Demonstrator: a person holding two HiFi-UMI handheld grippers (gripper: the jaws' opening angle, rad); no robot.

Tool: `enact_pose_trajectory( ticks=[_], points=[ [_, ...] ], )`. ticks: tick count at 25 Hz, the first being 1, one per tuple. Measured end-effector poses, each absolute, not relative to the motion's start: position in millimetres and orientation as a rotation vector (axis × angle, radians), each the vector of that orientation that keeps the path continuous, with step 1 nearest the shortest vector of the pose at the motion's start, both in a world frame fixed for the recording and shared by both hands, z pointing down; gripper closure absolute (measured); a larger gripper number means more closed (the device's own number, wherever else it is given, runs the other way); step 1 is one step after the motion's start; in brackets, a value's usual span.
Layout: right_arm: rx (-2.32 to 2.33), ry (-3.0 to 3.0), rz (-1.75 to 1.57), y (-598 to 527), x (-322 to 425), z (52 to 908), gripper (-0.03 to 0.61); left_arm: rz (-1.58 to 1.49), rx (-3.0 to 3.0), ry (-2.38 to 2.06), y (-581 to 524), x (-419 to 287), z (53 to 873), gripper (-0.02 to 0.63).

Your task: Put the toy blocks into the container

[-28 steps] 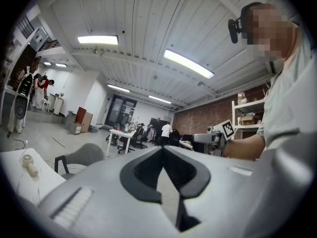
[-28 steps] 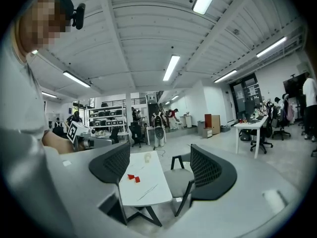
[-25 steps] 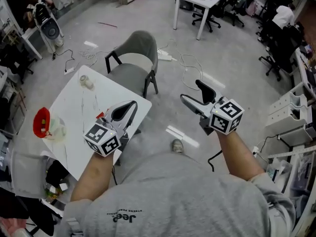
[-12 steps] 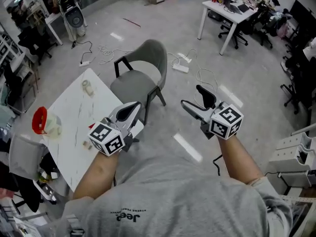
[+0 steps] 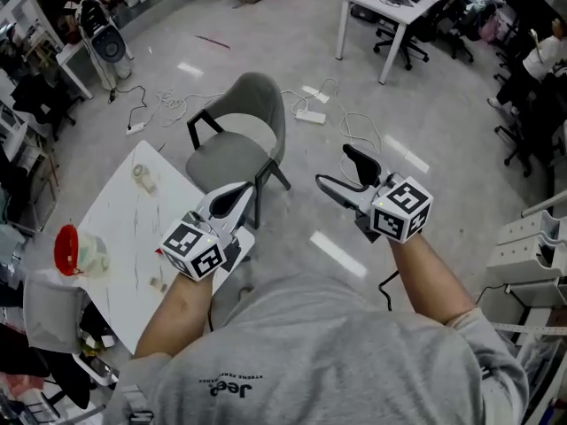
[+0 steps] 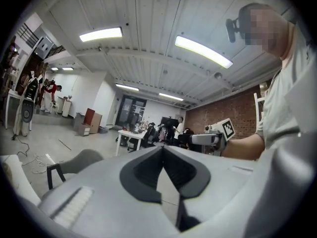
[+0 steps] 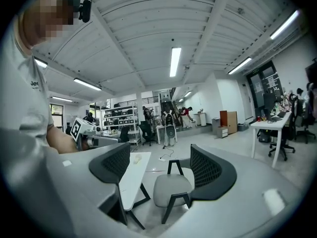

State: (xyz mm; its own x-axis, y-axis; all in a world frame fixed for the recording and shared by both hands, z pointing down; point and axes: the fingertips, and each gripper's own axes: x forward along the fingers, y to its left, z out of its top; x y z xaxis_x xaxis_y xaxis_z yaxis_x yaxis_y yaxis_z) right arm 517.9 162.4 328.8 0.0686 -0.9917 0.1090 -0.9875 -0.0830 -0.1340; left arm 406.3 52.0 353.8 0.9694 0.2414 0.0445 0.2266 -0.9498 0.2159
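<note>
A clear container with a red lid (image 5: 75, 251) stands at the left edge of the white table (image 5: 124, 228). A few small pale pieces (image 5: 159, 283) lie on the table; I cannot tell whether they are toy blocks. My left gripper (image 5: 241, 187) hangs over the table's right edge, shut with nothing in it; in the left gripper view my left gripper (image 6: 162, 150) has its pads meeting. My right gripper (image 5: 335, 166) is held above the floor to the right, open and empty. In the right gripper view my right gripper (image 7: 161, 170) frames only the distant chair.
A grey chair (image 5: 239, 135) stands just beyond the table, and it shows again in the right gripper view as the chair (image 7: 171, 190). A pale roll (image 5: 142, 177) lies on the table's far end. Cables (image 5: 345, 122) trail over the floor. Desks and office chairs (image 5: 390, 7) stand far behind.
The head view has swung, so table and chair sit further left and lower in the picture. Both grippers keep about the same pose: left shut, right open.
</note>
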Motion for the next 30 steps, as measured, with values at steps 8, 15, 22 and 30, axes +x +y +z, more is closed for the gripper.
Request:
enact_pose_trajectory(
  ticks=[8, 15, 22, 30],
  points=[
    [-2.243, 2.224, -0.289, 104, 488, 327, 0.219, 0.058, 2.92, 0.228, -5, 368, 349, 0.555],
    [-1.981, 2.549, -0.34, -19, 413, 349, 0.219, 0.07, 2.901, -0.181, -93, 263, 371, 0.555],
    [-1.708, 2.887, -0.404, -134, 301, 417, 0.219, 0.128, 2.858, -0.541, -162, 141, 417, 0.555],
    [-1.533, 3.19, -0.736, -194, 188, 563, 0.221, 0.153, 2.742, -0.754, -205, 43, 473, 0.555]
  ],
)
